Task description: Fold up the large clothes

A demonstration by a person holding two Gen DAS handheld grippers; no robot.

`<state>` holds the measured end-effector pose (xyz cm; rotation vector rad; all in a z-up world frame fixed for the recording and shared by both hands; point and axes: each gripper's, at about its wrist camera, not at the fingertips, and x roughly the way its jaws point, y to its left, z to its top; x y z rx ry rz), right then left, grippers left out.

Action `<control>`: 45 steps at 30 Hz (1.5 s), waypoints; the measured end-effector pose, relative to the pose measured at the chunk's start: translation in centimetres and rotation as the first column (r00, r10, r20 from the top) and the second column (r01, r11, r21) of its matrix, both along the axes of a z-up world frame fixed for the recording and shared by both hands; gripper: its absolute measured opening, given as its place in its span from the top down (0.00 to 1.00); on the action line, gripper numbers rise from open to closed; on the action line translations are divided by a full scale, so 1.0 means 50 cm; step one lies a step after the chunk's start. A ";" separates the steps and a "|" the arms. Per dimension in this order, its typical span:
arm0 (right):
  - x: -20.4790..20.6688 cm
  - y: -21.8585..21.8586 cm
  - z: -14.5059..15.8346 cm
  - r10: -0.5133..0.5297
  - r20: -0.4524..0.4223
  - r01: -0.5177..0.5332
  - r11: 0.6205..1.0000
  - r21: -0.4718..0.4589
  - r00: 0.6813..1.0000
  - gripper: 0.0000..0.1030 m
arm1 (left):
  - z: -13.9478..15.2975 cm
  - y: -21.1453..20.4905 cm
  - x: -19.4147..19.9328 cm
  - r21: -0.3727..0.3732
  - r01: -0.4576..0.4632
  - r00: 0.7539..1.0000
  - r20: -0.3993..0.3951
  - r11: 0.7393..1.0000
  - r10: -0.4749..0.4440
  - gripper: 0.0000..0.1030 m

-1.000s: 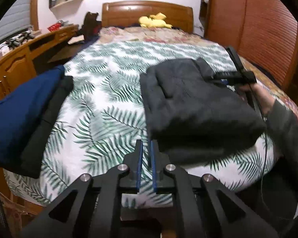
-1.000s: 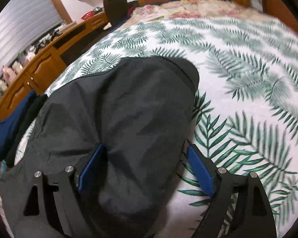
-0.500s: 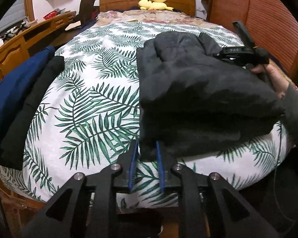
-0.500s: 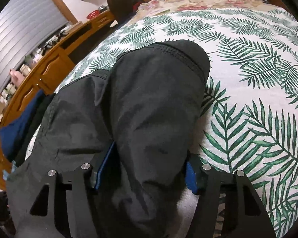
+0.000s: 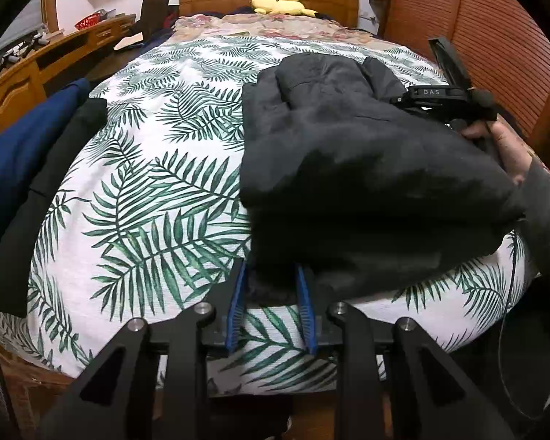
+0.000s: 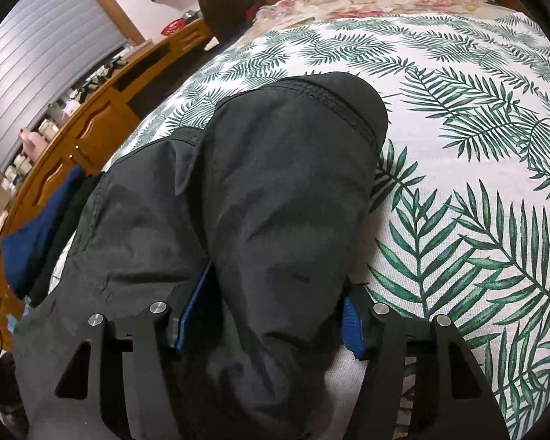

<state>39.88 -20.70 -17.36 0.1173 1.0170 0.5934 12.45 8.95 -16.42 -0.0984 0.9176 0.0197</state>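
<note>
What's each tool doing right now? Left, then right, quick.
Left tool: opening, a fold of the dark jacket between its pads, not pressed.
Right tool: closed on a thick fold of the jacket.

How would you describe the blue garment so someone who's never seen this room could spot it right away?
Start at the bed with the palm-leaf sheet and go to its edge nearest the wooden cabinets. Two folded garments lie there side by side; the blue garment is the outer one, bright navy beside a black garment.
</note>
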 end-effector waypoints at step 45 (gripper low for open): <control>-0.127 0.296 0.274 0.168 0.393 -0.139 0.985 -0.099 0.904 0.83 | 0.166 0.181 -0.101 0.051 -0.097 0.940 0.334 0.994 0.074 0.99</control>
